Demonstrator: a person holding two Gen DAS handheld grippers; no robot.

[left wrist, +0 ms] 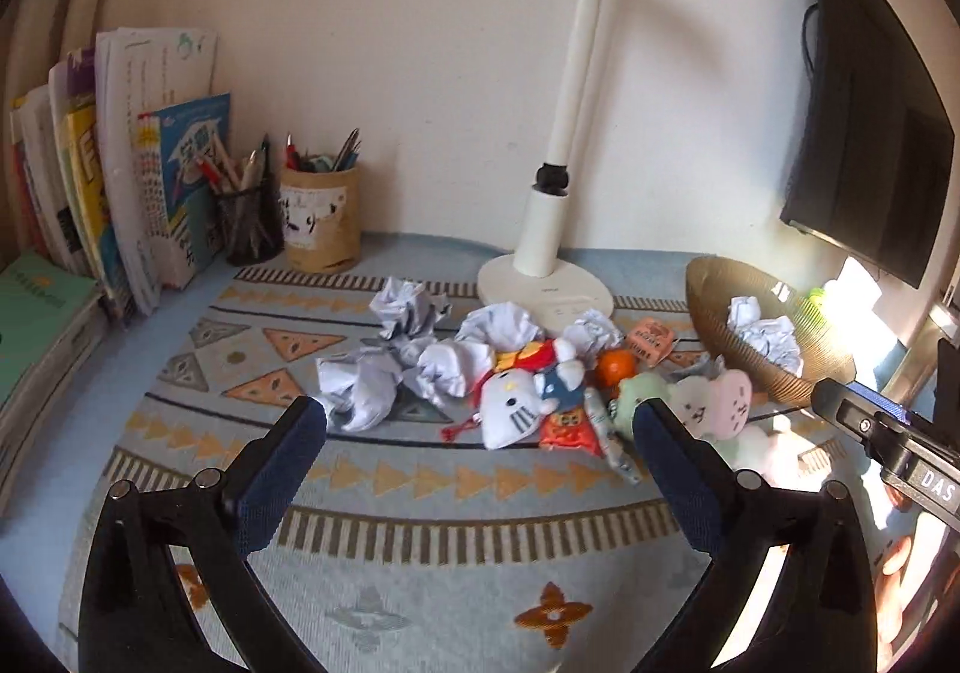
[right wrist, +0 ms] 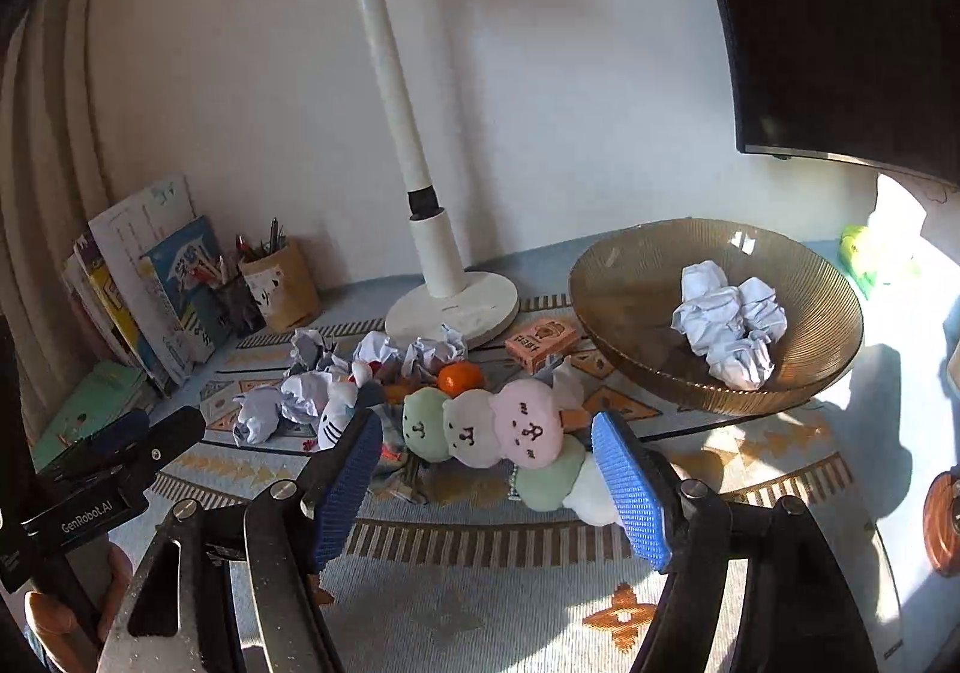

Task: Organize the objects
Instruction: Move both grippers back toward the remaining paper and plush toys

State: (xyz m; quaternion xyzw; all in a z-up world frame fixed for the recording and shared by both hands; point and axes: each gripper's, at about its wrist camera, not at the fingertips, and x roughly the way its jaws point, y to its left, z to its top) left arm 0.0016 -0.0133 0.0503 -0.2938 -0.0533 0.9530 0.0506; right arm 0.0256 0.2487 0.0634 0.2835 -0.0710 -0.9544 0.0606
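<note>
Hovering over the patterned mat (left wrist: 420,499), the left gripper (left wrist: 480,421) and right gripper (right wrist: 487,436) both hang spread wide, gripping nothing. Crumpled paper balls (left wrist: 414,361), a white cat plush (left wrist: 510,415), an orange (right wrist: 459,377) and pastel plush heads (right wrist: 498,427) lie heaped mid-mat, before the lamp (right wrist: 450,307). More paper wads (right wrist: 729,331) sit in the brown bowl (right wrist: 630,277) at the mat's right edge

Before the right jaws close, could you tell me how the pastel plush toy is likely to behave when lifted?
The pastel plush toy looks like several soft stuffed balls joined in a chain, so it will probably squash under the pads and droop at both ends. It seems light. The orange touching it may roll if nudged.
</note>
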